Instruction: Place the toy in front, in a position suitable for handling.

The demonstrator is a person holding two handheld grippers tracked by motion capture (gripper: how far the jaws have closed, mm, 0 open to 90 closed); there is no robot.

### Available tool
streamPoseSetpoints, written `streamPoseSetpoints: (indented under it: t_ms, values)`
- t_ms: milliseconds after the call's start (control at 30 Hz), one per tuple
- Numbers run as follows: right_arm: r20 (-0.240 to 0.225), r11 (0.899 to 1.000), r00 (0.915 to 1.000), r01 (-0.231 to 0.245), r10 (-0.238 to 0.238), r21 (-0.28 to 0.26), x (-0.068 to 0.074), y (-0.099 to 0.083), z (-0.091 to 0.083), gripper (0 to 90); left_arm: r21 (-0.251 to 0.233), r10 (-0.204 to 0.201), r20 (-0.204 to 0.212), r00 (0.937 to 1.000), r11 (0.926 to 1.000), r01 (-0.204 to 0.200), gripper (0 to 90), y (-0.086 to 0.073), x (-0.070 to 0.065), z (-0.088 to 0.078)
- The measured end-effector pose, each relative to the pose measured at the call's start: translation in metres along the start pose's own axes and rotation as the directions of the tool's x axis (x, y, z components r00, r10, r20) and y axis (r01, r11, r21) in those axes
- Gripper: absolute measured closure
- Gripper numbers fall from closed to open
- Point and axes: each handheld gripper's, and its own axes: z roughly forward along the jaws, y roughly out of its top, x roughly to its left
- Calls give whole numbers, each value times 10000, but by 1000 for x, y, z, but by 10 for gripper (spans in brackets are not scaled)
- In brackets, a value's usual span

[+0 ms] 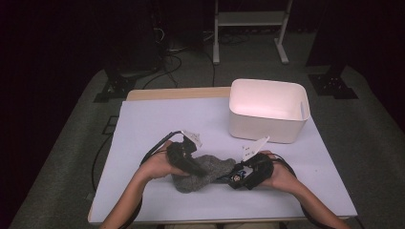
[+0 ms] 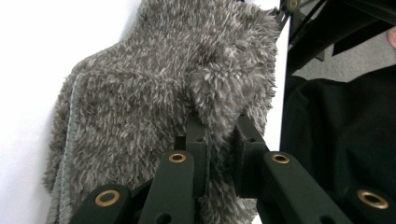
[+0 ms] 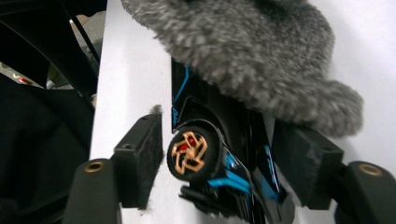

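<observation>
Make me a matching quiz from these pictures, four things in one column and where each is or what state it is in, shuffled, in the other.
1. left tool
2. right tool
3. white bin
4. toy car

a. far right of the table
b. open, jaws either side of the car
c. partly under the grey fuzzy cloth
d. shut on the cloth

Pairs: 1-d, 2-b, 3-a, 4-c

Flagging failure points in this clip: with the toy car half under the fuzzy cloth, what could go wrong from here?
The right gripper has its pads apart on either side of the black toy car, so the car could roll or slip off the near table edge. The left gripper pinches only a small fold of the grey fuzzy cloth; a pull might lose that fold or drag the car along.
</observation>
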Motion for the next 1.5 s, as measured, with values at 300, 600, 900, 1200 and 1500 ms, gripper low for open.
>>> streamPoseSetpoints:
  t_ms: [300, 600, 900, 1200, 1500]
  values:
    - [12, 9995, 9995, -300, 300, 85, 5, -7, -2, 272, 206, 90, 368, 9993, 9997, -97, 800, -3, -3, 3]
    - [-8, 9996, 9997, -259, 259, 67, 8, -7, 1, 250, 404, 116, 697, 9975, 9991, -144, 801, -7, -7, 9]
    - [142, 9994, 9998, 142, -147, 329, 14, -10, 7, 192, 719, 73, 649, 9979, 9973, -120, 798, -9, -6, 22]
    - [338, 9952, 9972, 644, -671, 743, 25, -16, 18, 205, 1065, 28, 510, 9987, 9943, -82, 788, -9, -5, 41]
    - [629, 9939, 9935, 904, -944, 636, 27, -26, 20, 208, 1001, 314, 523, 9981, 9943, -365, 788, 2, -8, 48]
